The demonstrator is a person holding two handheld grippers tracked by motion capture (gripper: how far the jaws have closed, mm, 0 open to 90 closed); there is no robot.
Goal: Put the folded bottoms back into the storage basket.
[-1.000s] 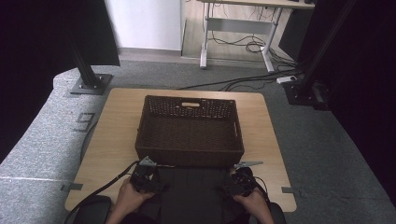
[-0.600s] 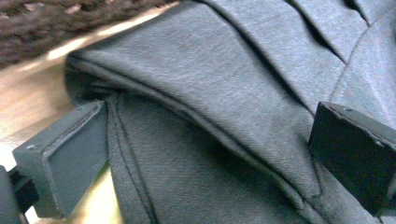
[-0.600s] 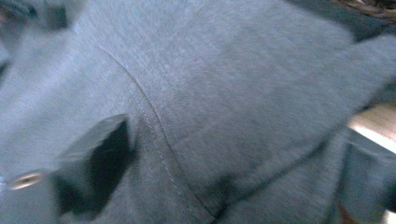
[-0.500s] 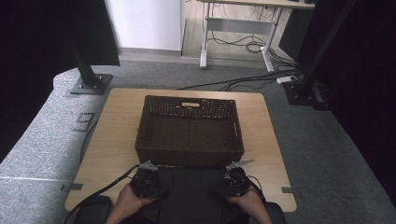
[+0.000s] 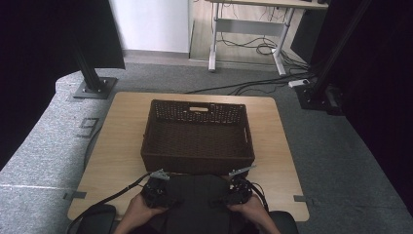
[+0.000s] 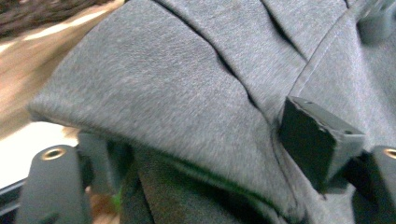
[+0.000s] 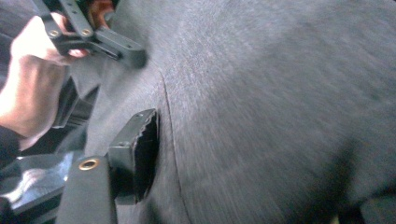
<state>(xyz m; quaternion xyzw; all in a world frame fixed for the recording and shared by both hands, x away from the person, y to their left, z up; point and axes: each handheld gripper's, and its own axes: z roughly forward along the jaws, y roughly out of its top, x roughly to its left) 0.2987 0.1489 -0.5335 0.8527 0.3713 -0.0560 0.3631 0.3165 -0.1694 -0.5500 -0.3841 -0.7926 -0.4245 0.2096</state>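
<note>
Grey cloth (image 5: pixel 197 195) lies bunched at the table (image 5: pixel 122 146) edge — left gripper (image 5: pixel 157 187) and right gripper (image 5: pixel 237 187) have just been closing onto its folds, fabric between the jaws. Nothing is in the basket (image 5: pixel 197 114) yet — lifting remains, I judge.

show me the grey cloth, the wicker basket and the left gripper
grey cloth (image 5: pixel 197 197): high view, its middle between the hands.
wicker basket (image 5: pixel 197 165): high view, near wall.
left gripper (image 5: pixel 158 183): high view, between its fingertips at the cloth's left edge.

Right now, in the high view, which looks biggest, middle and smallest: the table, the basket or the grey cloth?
1. Table, largest.
2. Basket, middle.
3. Grey cloth, smallest as seen, though its near part runs out of the picture, so its full size is unsure.
</note>
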